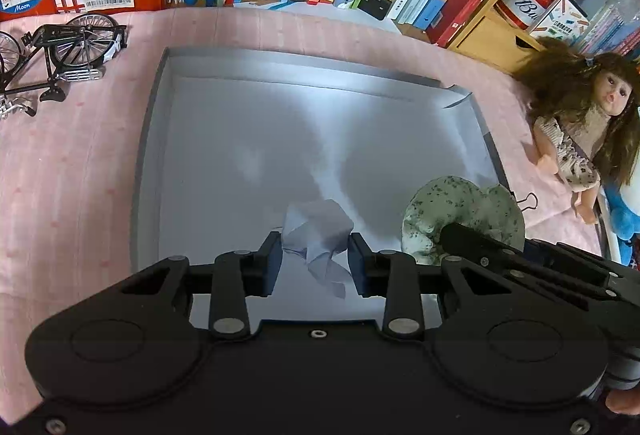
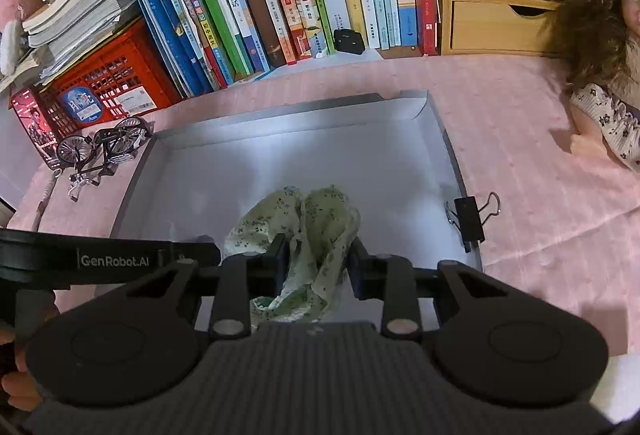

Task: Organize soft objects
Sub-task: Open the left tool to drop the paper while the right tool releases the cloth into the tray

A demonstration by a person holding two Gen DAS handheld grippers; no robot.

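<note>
At the bottom centre of the left wrist view, the left gripper (image 1: pixel 315 262) has its jaws closed on a crumpled white tissue (image 1: pixel 318 231), with a loose tail of paper hanging below the pads. At the bottom centre of the right wrist view, the right gripper (image 2: pixel 318 263) is closed in the same way on a bunched green floral cloth (image 2: pixel 308 235), and most of the cloth spills out in front of and under the jaws.

Both soft things hang over the near part of the grey tray (image 1: pixel 152 155), which fills the middle of each frame.

The risks, as I judge them: the tissue is held by a thin fold only, so it can tear or slip out if the hand shakes. The cloth is bulky (much of it is not pinched), so a dangling edge may drag over the tray rim. The two grippers are close beside each other, so they could collide during the release.

At the right edge of the tray a black binder clip (image 2: pixel 470 217) sits on the wall, and the cloth could catch on it. Farther away, a doll (image 1: pixel 576 123) lies at the right and a small model bicycle (image 1: pixel 60 51) at the upper left, both well apart from the tray.
</note>
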